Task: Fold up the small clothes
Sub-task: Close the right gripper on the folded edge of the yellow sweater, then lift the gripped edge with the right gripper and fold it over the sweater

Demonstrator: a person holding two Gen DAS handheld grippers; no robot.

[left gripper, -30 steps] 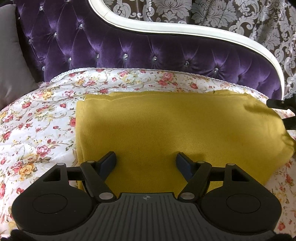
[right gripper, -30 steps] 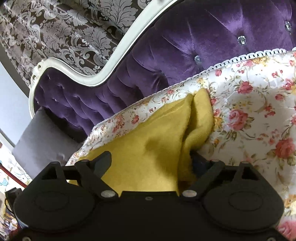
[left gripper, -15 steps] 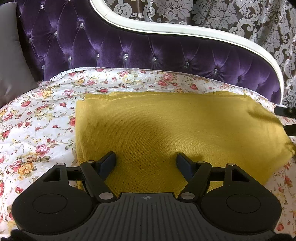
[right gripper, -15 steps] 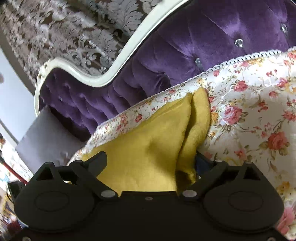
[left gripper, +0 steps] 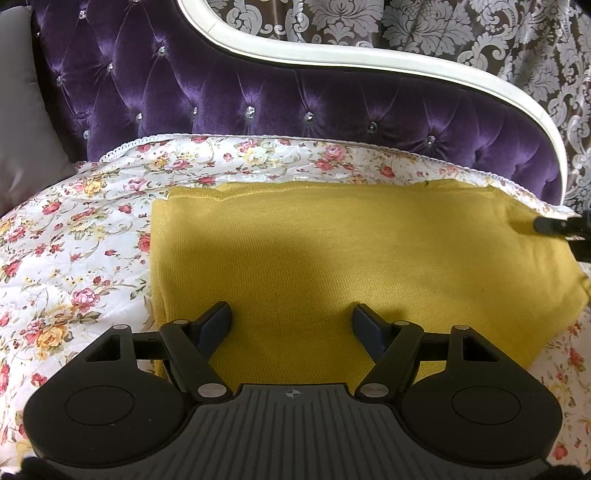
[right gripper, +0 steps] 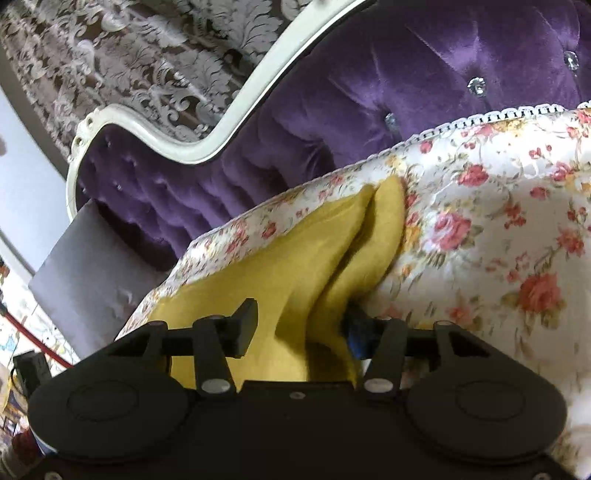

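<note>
Left gripper [left gripper: 291,321]: jaws stand wide apart with nothing pinched; the black fingers [left gripper: 216,325] hover over the near edge of the mustard-yellow knitted garment [left gripper: 351,258], cloth showing in the gap between them.
Right gripper [right gripper: 299,328]: jaws are closing; a raised fold of the same yellow cloth [right gripper: 295,280] stands between them, the right blue-padded finger [right gripper: 356,334] against the fold, the left finger clear of it, so the cloth is not yet pinched.
Right gripper seen from the left wrist: one black fingertip [left gripper: 554,225] reaches in at the far right corner of the garment.
Garment: folded into a broad rectangle, lying flat on the white quilted cover printed with pink and yellow roses [left gripper: 74,240]; its right end lifts into a ridge at the right gripper.
Cover: its lace trim runs along the far side, against the backrest.
Backrest: purple tufted velvet with crystal buttons [left gripper: 258,96], edged by a curved cream frame [left gripper: 369,61].
Far left: a grey cushion [left gripper: 22,110].
Behind: brown curtain with silver damask pattern [left gripper: 461,29].
</note>
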